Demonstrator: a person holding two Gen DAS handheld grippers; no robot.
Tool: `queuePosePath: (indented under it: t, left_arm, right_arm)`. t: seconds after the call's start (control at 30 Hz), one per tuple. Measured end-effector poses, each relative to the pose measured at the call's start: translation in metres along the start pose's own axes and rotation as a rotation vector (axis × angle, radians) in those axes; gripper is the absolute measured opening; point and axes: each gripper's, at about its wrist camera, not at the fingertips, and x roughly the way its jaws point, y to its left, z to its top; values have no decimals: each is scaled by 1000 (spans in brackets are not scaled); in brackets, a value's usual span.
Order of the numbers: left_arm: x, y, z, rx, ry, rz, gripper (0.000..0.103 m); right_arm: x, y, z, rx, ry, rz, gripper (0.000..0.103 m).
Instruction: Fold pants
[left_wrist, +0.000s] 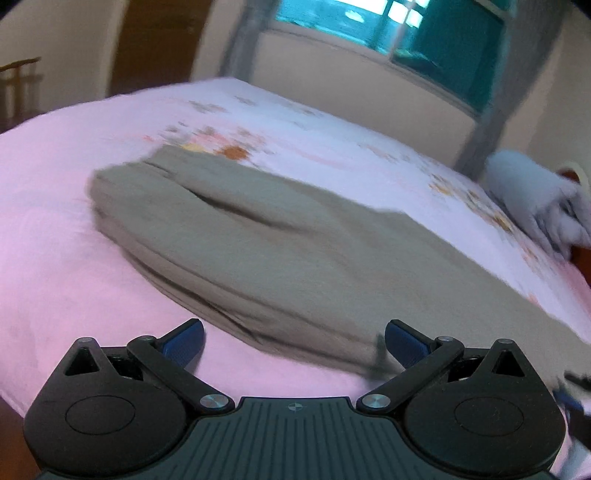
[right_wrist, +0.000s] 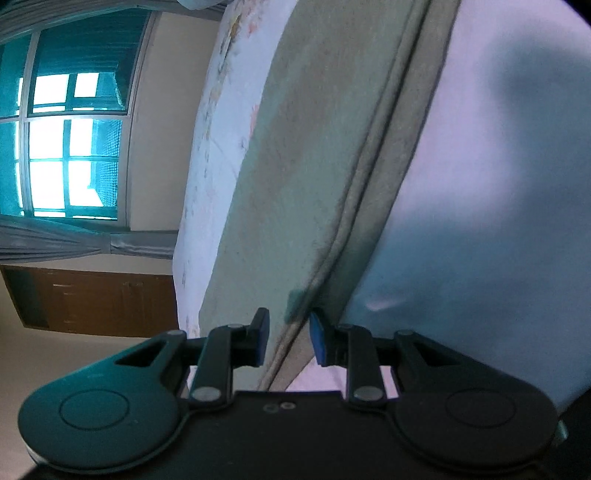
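Note:
Khaki pants (left_wrist: 266, 243) lie folded lengthwise on a pink bed sheet (left_wrist: 55, 258). My left gripper (left_wrist: 293, 341) is open and empty, just short of the pants' near edge. In the right wrist view, rolled on its side, the same pants (right_wrist: 303, 147) stretch away from me. My right gripper (right_wrist: 288, 341) is partly closed with the pants' layered edge between its blue pads (right_wrist: 317, 339); the pads stand a little apart from the cloth.
The sheet has a floral print (left_wrist: 229, 147) beyond the pants. A pale bundle of cloth (left_wrist: 546, 206) lies at the bed's far right. A window (left_wrist: 424, 33) with curtains and a brown door (right_wrist: 96, 299) are behind the bed.

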Motion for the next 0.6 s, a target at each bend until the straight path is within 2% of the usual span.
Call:
queuePosePath:
  t: [0.17, 0.4, 0.43, 0.47, 0.53, 0.6]
  left_arm:
    - [2, 41, 19, -141, -26, 2, 103]
    - [13, 75, 37, -156, -61, 50, 103]
    - [17, 80, 41, -166, -63, 54, 101]
    - [21, 85, 45, -177, -57, 60, 90]
    - [30, 95, 53, -207, -47, 51, 80]
    - [40, 101, 60, -221, -40, 48, 78]
  right_arm:
    - [3, 3, -6, -7, 2, -10, 16]
    - [6, -2, -7, -11, 5, -8, 13]
    - [5, -3, -8, -15, 4, -10, 13]
    - [8, -1, -8, -19, 4, -13, 13]
    - [9, -1, -9, -25, 4, -17, 13]
    - [9, 2, -9, -26, 3, -21, 13]
